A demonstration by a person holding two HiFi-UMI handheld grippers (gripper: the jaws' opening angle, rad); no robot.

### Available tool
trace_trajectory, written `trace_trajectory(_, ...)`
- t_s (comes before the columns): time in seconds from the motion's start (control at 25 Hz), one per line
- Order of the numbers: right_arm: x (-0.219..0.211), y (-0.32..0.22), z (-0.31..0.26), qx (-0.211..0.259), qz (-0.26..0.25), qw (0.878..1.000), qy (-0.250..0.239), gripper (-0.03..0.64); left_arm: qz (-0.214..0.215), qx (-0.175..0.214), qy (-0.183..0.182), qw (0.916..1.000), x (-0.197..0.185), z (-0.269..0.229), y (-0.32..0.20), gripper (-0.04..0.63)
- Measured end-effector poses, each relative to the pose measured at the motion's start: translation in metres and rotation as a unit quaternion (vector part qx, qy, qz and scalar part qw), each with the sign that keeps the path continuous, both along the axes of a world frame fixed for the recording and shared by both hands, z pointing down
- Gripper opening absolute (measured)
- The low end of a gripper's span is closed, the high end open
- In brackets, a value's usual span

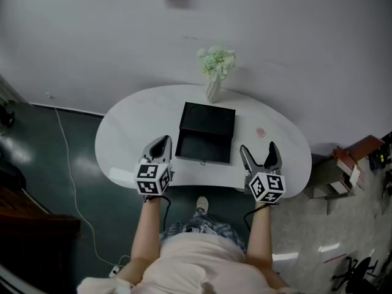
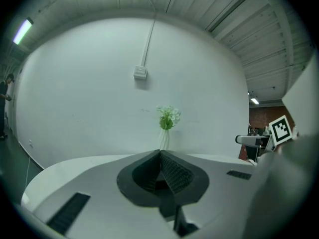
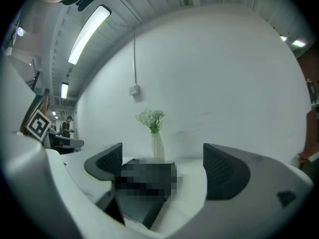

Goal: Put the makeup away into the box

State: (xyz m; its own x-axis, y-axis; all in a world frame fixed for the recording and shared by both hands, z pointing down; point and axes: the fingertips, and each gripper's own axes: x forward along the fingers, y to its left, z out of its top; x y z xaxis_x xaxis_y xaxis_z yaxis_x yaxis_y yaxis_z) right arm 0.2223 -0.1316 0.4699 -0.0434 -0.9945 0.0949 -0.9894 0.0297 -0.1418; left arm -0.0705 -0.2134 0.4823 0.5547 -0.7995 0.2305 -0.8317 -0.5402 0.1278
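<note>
- I have the left gripper point(image 1: 164, 141) pinched together, empty, at the front of the table point(image 1: 122, 133).
- My right gripper point(image 1: 258, 149) is spread wide, holding nothing.
- The black box point(image 1: 205, 133) sits open between them, with a small pink item point(image 1: 260, 131) on the table just right of it.

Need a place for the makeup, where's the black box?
Head view: the black box sits open at the middle of the white table, right in front of the flower vase, between the left gripper and the right gripper.

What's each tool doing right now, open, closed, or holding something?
Left tool: closed, jaws together, holding nothing.
Right tool: open, nothing between its jaws.
</note>
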Motion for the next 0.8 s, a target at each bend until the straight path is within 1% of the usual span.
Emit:
trace_trajectory(0.12, 0.015, -0.029, 0.003, -0.010, -0.009, 1.000, 0.004, 0.499, 0.000, 0.003, -0.007, 1.0000, 0.019, -0.003, -0.021, 0.026)
trace_trajectory(0.32, 0.036, -0.060, 0.006, -0.019, -0.001, 1.000, -0.001, 0.499, 0.005, -0.002, -0.013, 0.9999, 0.039, -0.003, -0.050, 0.026)
trace_trajectory(0.44, 0.048, -0.068, 0.012, -0.027, 0.013, 1.000, -0.004, 0.499, 0.008, -0.006, -0.016, 0.9998, 0.046, -0.002, -0.066, 0.026)
trace_trajectory(0.56, 0.058, -0.077, 0.019, -0.041, 0.021, 0.999, -0.007, 0.499, 0.008, -0.008, -0.010, 0.9999, 0.053, -0.002, -0.082, 0.026)
trace_trajectory(0.8, 0.077, -0.083, 0.042, -0.081, 0.039, 0.996, 0.003, 0.498, 0.025, -0.024, -0.015, 0.9993, 0.068, 0.010, -0.091, 0.026)
